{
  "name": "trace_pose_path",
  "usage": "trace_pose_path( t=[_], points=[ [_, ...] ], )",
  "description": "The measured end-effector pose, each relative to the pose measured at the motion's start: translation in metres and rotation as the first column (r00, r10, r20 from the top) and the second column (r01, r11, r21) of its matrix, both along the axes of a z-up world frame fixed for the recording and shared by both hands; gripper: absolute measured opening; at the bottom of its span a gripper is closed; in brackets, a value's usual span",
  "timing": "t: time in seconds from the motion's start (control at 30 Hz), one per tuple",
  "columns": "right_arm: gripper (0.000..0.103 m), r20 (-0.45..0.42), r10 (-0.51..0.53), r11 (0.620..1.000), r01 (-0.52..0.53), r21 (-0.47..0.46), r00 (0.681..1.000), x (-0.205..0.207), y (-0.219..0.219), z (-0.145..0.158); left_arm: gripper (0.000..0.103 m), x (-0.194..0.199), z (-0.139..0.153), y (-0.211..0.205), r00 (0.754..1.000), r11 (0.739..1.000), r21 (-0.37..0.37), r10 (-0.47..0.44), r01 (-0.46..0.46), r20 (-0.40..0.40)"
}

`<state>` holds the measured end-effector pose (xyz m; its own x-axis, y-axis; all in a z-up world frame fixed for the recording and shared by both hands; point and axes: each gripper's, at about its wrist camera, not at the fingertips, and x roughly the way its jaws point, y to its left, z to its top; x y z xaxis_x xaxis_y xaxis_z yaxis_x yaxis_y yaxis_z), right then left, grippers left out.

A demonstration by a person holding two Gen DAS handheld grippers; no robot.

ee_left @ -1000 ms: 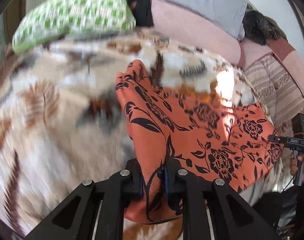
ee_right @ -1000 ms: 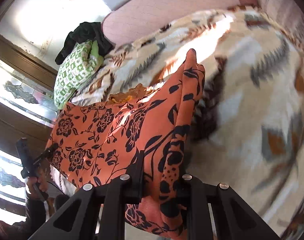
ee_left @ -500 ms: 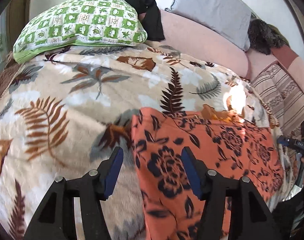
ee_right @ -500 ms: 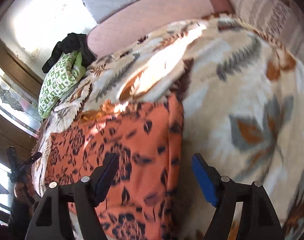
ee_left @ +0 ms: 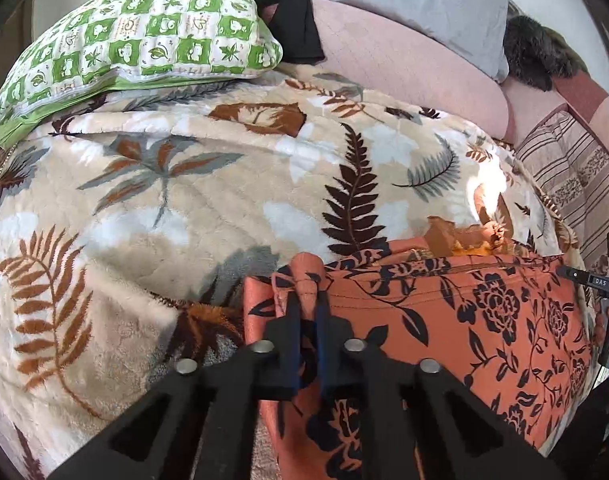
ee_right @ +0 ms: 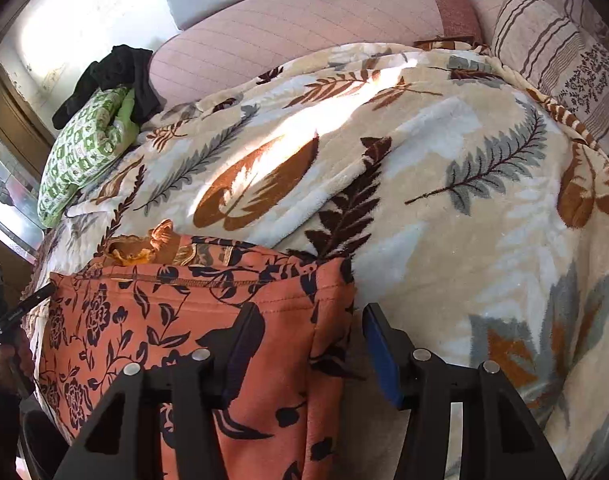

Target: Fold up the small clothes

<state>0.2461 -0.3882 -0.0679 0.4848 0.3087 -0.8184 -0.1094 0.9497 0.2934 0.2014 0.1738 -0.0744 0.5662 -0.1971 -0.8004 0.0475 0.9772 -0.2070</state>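
On a leaf-print blanket (ee_left: 208, 208), the orange garment (ee_left: 456, 320) lay folded over once, more folds seemingly left. The left gripper (ee_left: 307, 304) pinched its corner; the right gripper (ee_right: 308, 332) stood wide open astride the opposite edge.

The left gripper (ee_left: 307, 312) fills the lower centre of its frame: matte black, angular arms with triangular cut-outs, four round silver screw heads in a row, and blue pads on the inner faces of the fingers (ee_left: 292, 320). The right gripper (ee_right: 308, 344) is built the same, black with four silver screws and blue pads. At the left edge of the right view, a bare-skinned hand (ee_right: 8, 360) shows below a dark handle.
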Motion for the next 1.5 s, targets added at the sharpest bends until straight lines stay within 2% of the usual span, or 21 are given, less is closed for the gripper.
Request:
trace_pose_path(
  t=[0.1, 0.17, 0.27, 0.37, 0.47, 0.5, 0.63, 0.7, 0.8, 0.9, 0.97, 1.03, 1.07, 1.1, 1.13, 1.23, 1.27, 1.3, 1.37, 1.43, 1.5],
  points=[
    [0.012, -0.035, 0.020, 1.000, -0.021, -0.023, 0.999, 0.008, 0.005, -0.005, 0.003, -0.003, 0.006, -0.006, 0.999, 0.998, 0.056, -0.006, 0.004, 0.036],
    [0.010, 0.013, 0.047, 0.995, -0.046, -0.091, 0.999, 0.003, 0.016, 0.007, 0.003, -0.008, 0.018, -0.009, 0.996, 0.996, 0.093, -0.004, -0.005, 0.092],
    [0.010, 0.085, 0.049, 0.992, -0.039, -0.123, 0.995, -0.004, 0.022, 0.030, 0.003, -0.012, 0.029, -0.007, 0.990, 0.994, 0.102, 0.010, -0.025, 0.144],
    [0.009, 0.146, -0.071, 0.989, 0.089, -0.121, 0.987, 0.003, 0.006, 0.026, 0.004, 0.010, -0.001, -0.003, 0.997, 0.990, 0.133, 0.045, -0.053, 0.058],
    [0.013, -0.039, -0.132, 0.991, 0.131, -0.026, 0.990, 0.030, -0.013, -0.023, 0.010, 0.022, -0.020, -0.002, 0.997, 0.984, 0.164, 0.072, -0.073, 0.014],
    [0.021, -0.014, -0.163, 0.986, 0.163, -0.016, 0.986, 0.026, -0.017, -0.023, 0.010, 0.020, -0.013, -0.003, 0.997, 0.984, 0.164, 0.073, -0.077, 0.026],
    [0.021, 0.101, -0.150, 0.985, 0.157, -0.067, 0.983, -0.002, -0.005, 0.016, 0.030, 0.001, 0.019, 0.001, 0.989, 0.981, 0.162, 0.085, -0.104, 0.118],
    [0.021, 0.151, -0.125, 0.991, 0.131, -0.033, 0.981, -0.021, 0.002, 0.041, 0.036, -0.015, 0.036, 0.000, 0.986, 0.984, 0.151, 0.072, -0.095, 0.150],
    [0.022, 0.083, -0.027, 0.993, 0.017, 0.118, 0.996, -0.041, 0.017, 0.052, 0.045, -0.049, 0.055, -0.011, 0.981, 0.987, 0.149, 0.033, -0.063, 0.193],
    [0.022, -0.014, 0.058, 0.960, -0.052, 0.277, 0.998, -0.058, 0.028, 0.034, 0.062, -0.079, 0.061, -0.026, 0.980, 0.989, 0.146, 0.001, -0.030, 0.197],
    [0.022, -0.066, 0.029, 0.957, -0.008, 0.291, 0.997, -0.061, 0.022, 0.010, 0.071, -0.096, 0.052, -0.037, 0.982, 0.990, 0.142, -0.012, -0.016, 0.189],
    [0.021, -0.186, -0.084, 0.947, 0.137, 0.290, 0.979, -0.058, -0.001, -0.027, 0.072, -0.101, 0.028, -0.048, 0.995, 0.984, 0.179, -0.012, -0.005, 0.097],
    [0.021, -0.209, -0.127, 0.900, 0.201, 0.387, 0.970, -0.063, -0.014, -0.035, 0.072, -0.101, 0.015, -0.052, 0.999, 0.980, 0.201, -0.002, -0.007, 0.044],
    [0.021, -0.201, -0.163, 0.887, 0.233, 0.399, 0.966, -0.071, -0.019, -0.029, 0.072, -0.103, 0.004, -0.053, 1.000, 0.976, 0.216, 0.014, -0.015, 0.003],
    [0.021, -0.160, -0.182, 0.911, 0.227, 0.343, 0.970, -0.079, -0.014, -0.016, 0.072, -0.106, 0.000, -0.054, 0.999, 0.973, 0.229, 0.033, -0.028, -0.017],
    [0.024, -0.057, -0.092, 0.942, 0.105, 0.318, 0.994, -0.111, 0.017, 0.016, 0.072, -0.120, 0.004, -0.055, 0.997, 0.974, 0.214, 0.076, -0.074, 0.001],
    [0.036, -0.048, -0.046, 0.939, 0.060, 0.338, 0.998, -0.120, 0.027, 0.017, 0.072, -0.123, 0.006, -0.055, 0.996, 0.974, 0.210, 0.089, -0.087, 0.002],
    [0.062, -0.043, -0.011, 0.943, 0.024, 0.331, 0.999, -0.131, 0.038, 0.015, 0.072, -0.124, 0.006, -0.055, 0.996, 0.975, 0.204, 0.094, -0.091, -0.004],
    [0.083, -0.051, -0.028, 0.967, 0.039, 0.250, 0.998, -0.145, 0.047, -0.001, 0.072, -0.126, 0.007, -0.055, 0.993, 0.972, 0.207, 0.114, -0.108, -0.015],
    [0.082, -0.123, -0.086, 0.980, 0.106, 0.167, 0.989, -0.148, 0.043, -0.024, 0.072, -0.130, 0.009, -0.055, 0.992, 0.971, 0.206, 0.129, -0.122, -0.019],
    [0.080, -0.098, -0.121, 0.980, 0.135, 0.147, 0.988, -0.158, 0.043, -0.017, 0.072, -0.136, 0.013, -0.051, 0.989, 0.970, 0.199, 0.148, -0.142, -0.014]
  ],
)
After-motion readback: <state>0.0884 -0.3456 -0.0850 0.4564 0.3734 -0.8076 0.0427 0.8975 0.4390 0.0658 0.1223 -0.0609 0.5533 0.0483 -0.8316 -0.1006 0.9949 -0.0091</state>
